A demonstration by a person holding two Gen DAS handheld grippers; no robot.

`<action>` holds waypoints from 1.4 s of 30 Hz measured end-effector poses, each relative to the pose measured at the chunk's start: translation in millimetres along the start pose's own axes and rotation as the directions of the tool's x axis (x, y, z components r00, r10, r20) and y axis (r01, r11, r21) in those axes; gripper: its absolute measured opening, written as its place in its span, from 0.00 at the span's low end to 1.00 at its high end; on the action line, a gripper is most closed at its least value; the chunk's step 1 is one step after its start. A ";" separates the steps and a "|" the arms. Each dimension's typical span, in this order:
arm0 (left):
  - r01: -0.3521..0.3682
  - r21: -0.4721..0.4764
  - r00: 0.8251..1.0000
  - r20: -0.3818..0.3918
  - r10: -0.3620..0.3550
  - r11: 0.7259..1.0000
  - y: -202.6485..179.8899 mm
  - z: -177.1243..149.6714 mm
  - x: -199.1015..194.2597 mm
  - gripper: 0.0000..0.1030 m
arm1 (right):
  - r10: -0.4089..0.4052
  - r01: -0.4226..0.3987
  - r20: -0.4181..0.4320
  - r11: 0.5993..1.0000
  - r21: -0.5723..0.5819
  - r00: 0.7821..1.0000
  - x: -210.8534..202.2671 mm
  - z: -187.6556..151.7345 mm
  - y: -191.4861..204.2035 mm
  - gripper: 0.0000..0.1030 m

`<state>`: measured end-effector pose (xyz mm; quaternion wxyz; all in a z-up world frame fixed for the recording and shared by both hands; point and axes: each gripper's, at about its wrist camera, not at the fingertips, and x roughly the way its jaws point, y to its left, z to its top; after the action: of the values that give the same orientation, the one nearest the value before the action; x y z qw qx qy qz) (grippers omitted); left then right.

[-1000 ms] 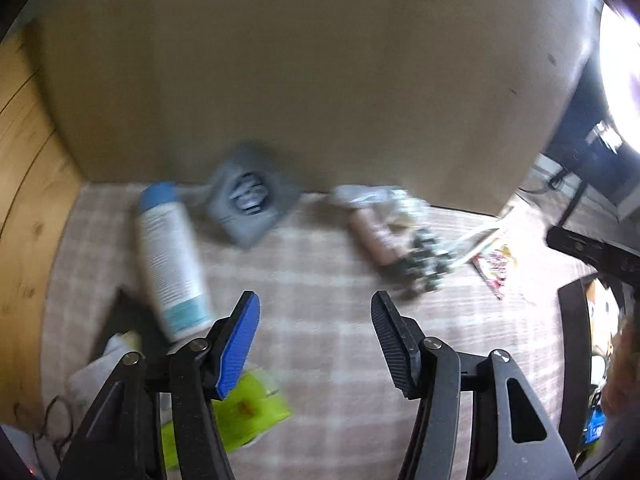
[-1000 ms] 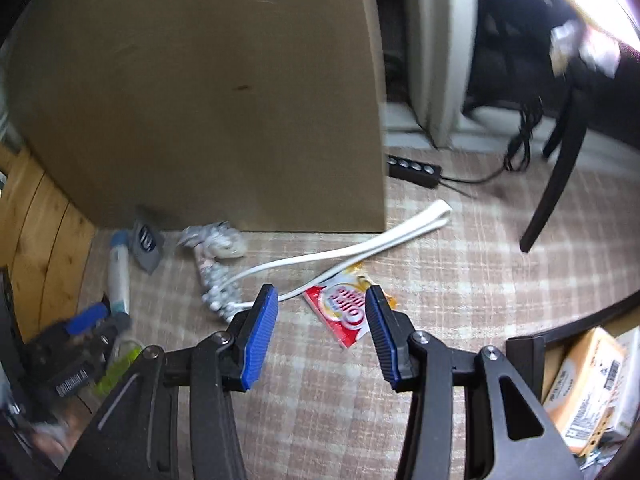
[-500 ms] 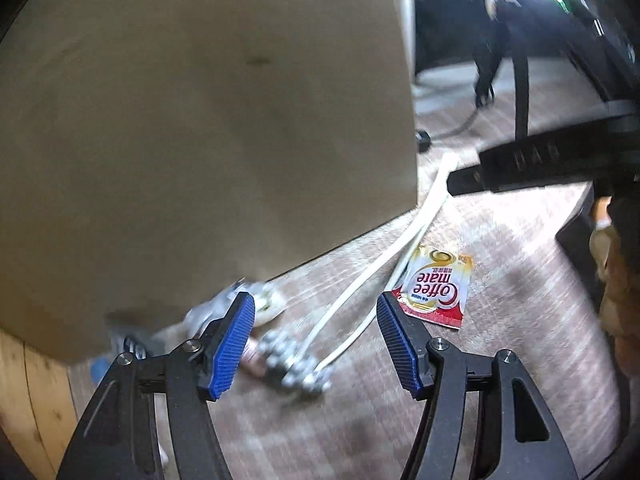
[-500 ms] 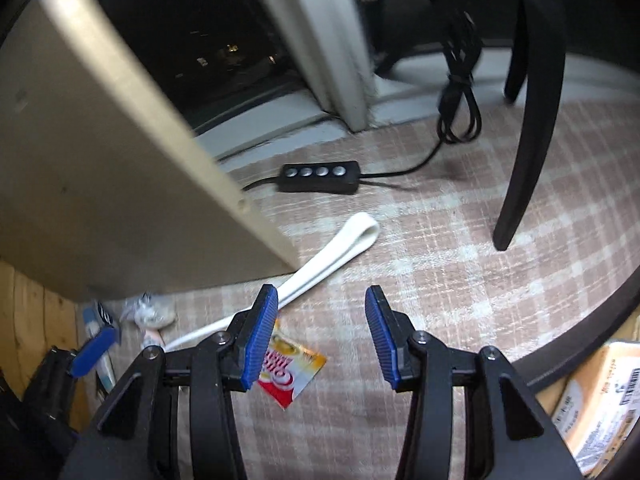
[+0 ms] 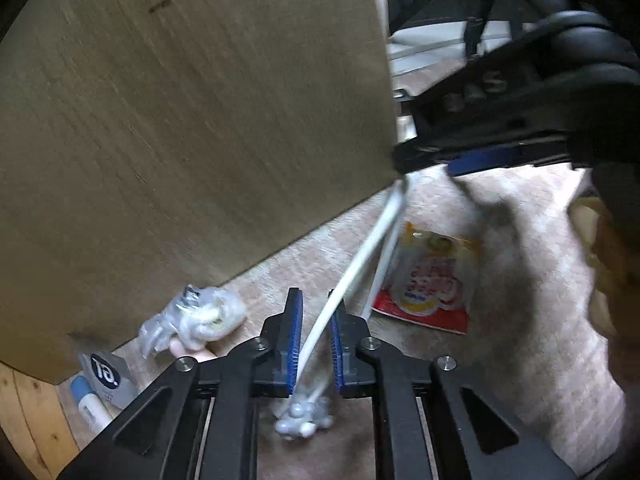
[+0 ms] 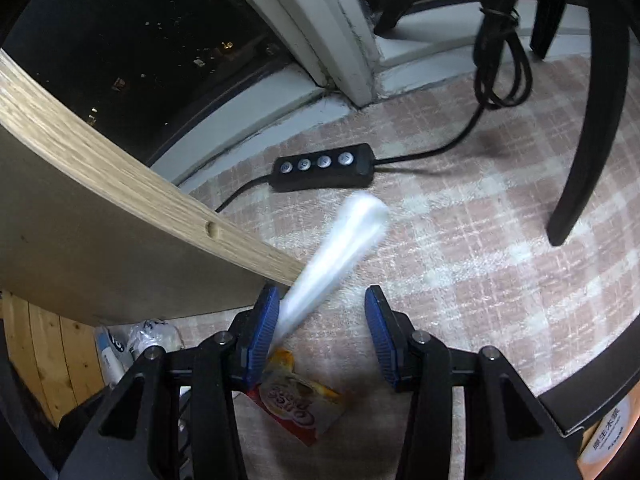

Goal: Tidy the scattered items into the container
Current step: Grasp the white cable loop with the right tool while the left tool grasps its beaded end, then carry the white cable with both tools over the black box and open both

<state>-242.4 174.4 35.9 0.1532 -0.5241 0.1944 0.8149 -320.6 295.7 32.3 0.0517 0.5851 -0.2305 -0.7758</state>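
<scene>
Two tools in play right now. The left tool [image 5: 314, 336] has its blue pads pinched in narrow around a long white flat strap [image 5: 352, 264], gripping near the end with the clump of silvery beads [image 5: 304, 416], which dangles just below the pads. The right tool [image 6: 320, 332] is spread wide with nothing actually clamped; the strap's blurry looped end [image 6: 340, 248] pokes up past its left pad.

Everything else is on the checked pink rug [image 6: 460, 260]: a red and yellow coffee creamer sachet [image 5: 432, 284], a crumpled clear plastic bag [image 5: 196, 318] by the big wooden board [image 5: 180, 120], and a white tube with a blue cap [image 5: 90, 404]. A black-rimmed container [image 6: 580, 416] sits at the right.

My worry: that strap is long and floppy, held only at one end, so it could snag the board's edge or slip out mid-carry.
</scene>
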 end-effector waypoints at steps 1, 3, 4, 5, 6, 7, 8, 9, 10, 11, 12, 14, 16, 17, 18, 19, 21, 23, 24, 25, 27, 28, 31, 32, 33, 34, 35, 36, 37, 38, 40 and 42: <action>0.011 0.003 1.000 0.008 -0.011 1.000 -1.5 -2.2 -3.1 0.08 | 0.014 -0.014 -0.001 1.000 0.009 1.000 -0.2 -1.5 -1.3 0.43; 0.028 0.026 0.999 0.025 -0.029 0.999 -7.1 -7.1 -9.4 0.05 | 0.036 -0.036 -0.005 0.999 0.020 0.999 -0.1 -4.3 -2.6 0.43; 0.032 0.042 0.999 0.035 -0.033 0.999 -11.1 -9.8 -13.1 0.04 | 0.044 -0.044 -0.008 0.999 0.023 0.999 -0.1 -5.7 -2.7 0.43; 0.036 0.053 0.998 0.042 -0.039 0.998 -14.6 -12.1 -16.5 0.03 | 0.055 -0.054 -0.016 0.998 0.024 0.998 0.3 -7.6 -2.1 0.43; 0.043 0.059 0.998 0.047 -0.046 0.997 -17.4 -13.9 -19.8 0.03 | 0.060 -0.059 -0.023 0.998 0.024 0.998 0.8 -9.5 -1.3 0.43; 0.054 0.063 0.997 0.053 -0.058 0.997 -19.8 -15.7 -23.7 0.03 | 0.066 -0.066 -0.028 0.998 0.021 0.997 1.0 -11.9 -0.2 0.43; 0.064 0.065 0.996 0.059 -0.068 0.996 -21.5 -17.0 -27.2 0.03 | 0.075 -0.075 -0.031 0.997 0.017 0.997 0.9 -14.9 1.3 0.42; 0.067 0.068 0.995 0.063 -0.071 0.995 -23.1 -18.1 -30.6 0.03 | 0.091 -0.091 -0.038 0.996 0.011 0.995 1.1 -19.0 3.3 0.38; 0.065 0.069 0.995 0.066 -0.069 0.995 -24.0 -19.0 -33.4 0.03 | 0.107 -0.107 -0.043 0.994 0.008 0.993 0.9 -23.0 4.8 0.32; 0.064 0.069 0.995 0.067 -0.069 0.996 -23.9 -19.6 -35.8 0.03 | 0.116 -0.116 -0.050 0.993 0.007 0.992 0.4 -26.5 6.0 0.19; 0.068 0.064 0.995 0.067 -0.072 0.996 -23.1 -20.1 -38.9 0.03 | 0.122 -0.122 -0.051 0.993 0.006 0.991 -0.8 -29.2 6.5 0.20; 0.073 0.056 0.994 0.077 -0.078 0.996 -21.2 -21.3 -46.9 0.03 | 0.135 -0.134 -0.036 0.991 0.009 0.990 -7.9 -34.6 6.6 0.19; 0.081 0.051 0.993 0.084 -0.085 0.995 -19.8 -21.8 -55.7 0.03 | 0.156 -0.156 -0.022 0.988 0.010 0.987 -17.8 -38.8 6.7 0.19; 0.083 0.052 0.992 0.090 -0.087 0.995 -20.1 -21.8 -61.1 0.03 | 0.163 -0.163 -0.017 0.987 0.010 0.986 -23.5 -40.9 6.6 0.19; 0.081 0.056 0.992 0.097 -0.086 0.995 -21.6 -20.1 -66.4 0.03 | 0.168 -0.168 -0.008 0.986 0.009 0.986 -33.4 -44.8 5.0 0.19; 0.078 0.064 0.991 0.105 -0.084 0.995 -28.2 -22.1 -72.4 0.03 | 0.169 -0.169 0.000 0.986 0.006 0.986 -40.0 -46.9 4.8 0.19; 0.074 0.081 0.989 0.125 -0.084 0.994 -43.7 -31.6 -86.0 0.03 | 0.166 -0.166 0.021 0.986 0.001 0.986 -55.7 -51.1 1.5 0.19; 0.079 0.099 0.985 0.143 -0.093 0.992 -59.6 -30.9 -96.3 0.03 | 0.161 -0.162 0.048 0.987 0.003 0.986 -74.4 -55.5 -8.6 0.19; 0.085 0.106 0.984 0.149 -0.101 0.991 -67.2 -29.4 -100.7 0.04 | 0.153 -0.154 0.065 0.988 0.007 0.986 -85.7 -55.2 -12.6 0.19; 0.093 0.116 0.982 0.155 -0.110 0.989 -73.8 -28.6 -105.0 0.04 | 0.145 -0.146 0.081 0.989 0.011 0.986 -94.0 -58.1 -16.2 0.19; 0.107 0.144 0.976 0.173 -0.132 0.984 -94.7 -28.2 -116.1 0.04 | 0.125 -0.128 0.112 0.992 0.013 0.986 -112.7 -64.3 -27.4 0.19; 0.114 0.161 0.973 0.180 -0.143 0.980 -107.6 -24.2 -121.0 0.04 | 0.112 -0.115 0.125 0.993 0.011 0.986 -122.3 -66.8 -35.3 0.19; 0.139 0.206 0.965 0.191 -0.179 0.969 -148.0 -20.7 -129.8 0.04 | 0.067 -0.074 0.158 0.997 0.036 0.985 -151.0 -75.6 -66.7 0.19; 0.156 0.219 0.961 0.192 -0.199 0.963 -160.8 -19.2 -132.5 0.04 | 0.054 -0.063 0.167 0.997 0.050 0.984 -159.9 -79.4 -81.2 0.18; 0.171 0.232 0.957 0.194 -0.217 0.958 -173.3 -17.8 -135.7 0.04 | 0.036 -0.049 0.179 0.996 0.069 0.983 -171.4 -82.1 -97.9 0.18; 0.185 0.249 0.952 0.196 -0.237 0.951 -187.0 -16.1 -139.6 0.04 | 0.025 -0.042 0.187 0.995 0.087 0.982 -181.0 -85.4 -110.8 0.18; 0.199 0.267 0.946 0.198 -0.256 0.943 -200.1 -14.8 -143.6 0.04 | 0.017 -0.039 0.195 0.993 0.107 0.981 -189.3 -89.5 -123.7 0.18; 0.211 0.284 0.941 0.199 -0.273 0.935 -212.5 -14.1 -148.2 0.04 | 0.009 -0.038 0.206 0.990 0.134 0.979 -200.5 -94.5 -140.4 0.18; 0.223 0.300 0.936 0.200 -0.290 0.928 -226.5 -13.5 -153.6 0.04 | 0.003 -0.036 0.213 0.988 0.152 0.977 -211.1 -97.3 -151.5 0.18; 0.235 0.315 0.931 0.198 -0.306 0.919 -239.1 -12.8 -158.4 0.04 | -0.005 -0.034 0.222 0.985 0.171 0.975 -223.1 -100.2 -165.9 0.18; 0.258 0.343 0.922 0.194 -0.337 0.903 -263.4 -11.6 -167.4 0.04 | -0.027 -0.024 0.238 0.978 0.208 0.971 -242.1 -106.7 -190.7 0.18; 0.282 0.363 0.913 0.184 -0.365 0.888 -284.2 -10.7 -174.7 0.04 | -0.057 -0.007 0.253 0.970 0.245 0.966 -259.8 -113.3 -213.2 0.17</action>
<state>-34.4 410.6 147.1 0.3960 -0.4107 0.2164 0.7922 -94.1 542.3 149.1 -0.0608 0.4839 -0.3212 -0.8118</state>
